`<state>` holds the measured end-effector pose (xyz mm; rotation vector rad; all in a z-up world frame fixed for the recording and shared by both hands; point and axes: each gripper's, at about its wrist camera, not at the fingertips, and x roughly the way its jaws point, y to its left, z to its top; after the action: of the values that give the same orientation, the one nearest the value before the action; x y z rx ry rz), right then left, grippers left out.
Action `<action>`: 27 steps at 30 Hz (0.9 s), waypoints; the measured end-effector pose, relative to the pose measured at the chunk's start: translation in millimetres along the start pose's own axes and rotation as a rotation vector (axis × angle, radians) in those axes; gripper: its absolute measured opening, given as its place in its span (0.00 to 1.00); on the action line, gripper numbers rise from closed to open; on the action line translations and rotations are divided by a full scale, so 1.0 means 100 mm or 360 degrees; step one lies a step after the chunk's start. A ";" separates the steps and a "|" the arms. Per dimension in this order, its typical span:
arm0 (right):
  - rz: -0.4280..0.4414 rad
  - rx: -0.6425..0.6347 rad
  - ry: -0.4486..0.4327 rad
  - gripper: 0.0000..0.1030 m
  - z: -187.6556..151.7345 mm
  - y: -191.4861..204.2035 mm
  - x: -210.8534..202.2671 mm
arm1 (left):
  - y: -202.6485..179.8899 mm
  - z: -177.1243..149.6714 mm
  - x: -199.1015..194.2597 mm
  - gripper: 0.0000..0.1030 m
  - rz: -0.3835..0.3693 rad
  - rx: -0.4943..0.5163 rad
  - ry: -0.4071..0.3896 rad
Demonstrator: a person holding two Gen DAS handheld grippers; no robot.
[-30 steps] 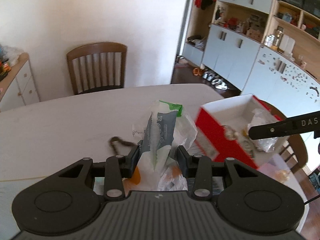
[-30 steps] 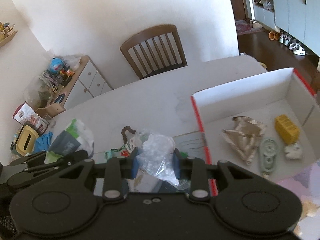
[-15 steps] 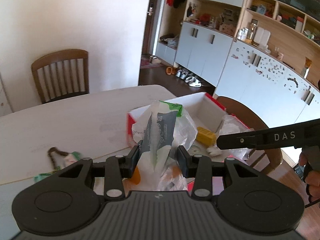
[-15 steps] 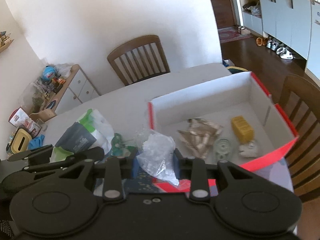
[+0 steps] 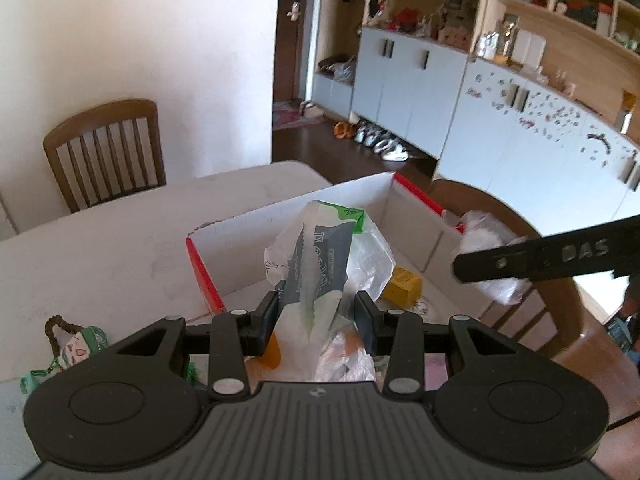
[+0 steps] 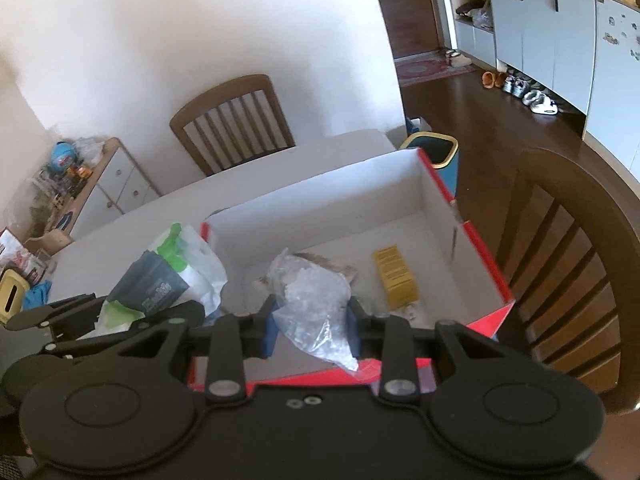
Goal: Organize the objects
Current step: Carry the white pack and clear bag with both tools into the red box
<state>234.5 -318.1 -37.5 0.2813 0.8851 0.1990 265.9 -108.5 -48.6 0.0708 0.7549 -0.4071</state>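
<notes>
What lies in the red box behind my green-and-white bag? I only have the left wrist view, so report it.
Observer: A crumpled silvery packet lies on the floor of the red box, left of the yellow carton in the right wrist view.
Operator: Check the right tongs' grip.
Observer: The right tongs are shut on the clear bag, with a pad pressing each side.
Operator: Tell me what stands past the box.
Observer: A blue bin with a yellow rim stands on the floor beyond the box's far corner.
</notes>
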 end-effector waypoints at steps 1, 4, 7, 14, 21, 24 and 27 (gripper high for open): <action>0.0001 -0.0002 -0.0003 0.31 0.03 -0.03 0.02 | 0.00 0.02 0.07 0.39 -0.0003 -0.0019 0.0016; -0.0003 -0.0008 0.0005 0.31 0.10 -0.12 0.12 | -0.04 0.05 0.25 0.39 0.0018 -0.0026 0.0043; -0.0007 -0.0002 0.0034 0.31 0.15 -0.21 0.24 | -0.09 0.07 0.41 0.39 0.0019 -0.0028 0.0081; -0.0055 0.0038 0.0141 0.31 0.17 -0.38 0.63 | -0.22 0.03 0.76 0.39 0.0013 -0.0003 0.0197; -0.0084 0.0078 0.0204 0.31 0.14 -0.49 0.89 | -0.27 0.00 1.03 0.39 0.0019 0.0033 0.0300; -0.0090 0.0080 0.0224 0.31 0.11 -0.54 0.96 | -0.33 -0.01 1.10 0.39 0.0010 0.0070 0.0331; -0.0095 0.0080 0.0241 0.31 0.07 -0.56 1.01 | -0.34 -0.02 1.16 0.39 0.0000 0.0074 0.0369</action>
<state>305.6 -343.0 -124.8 0.2887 1.0482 0.1443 327.5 -178.6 -126.3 0.1637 0.9740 -0.4205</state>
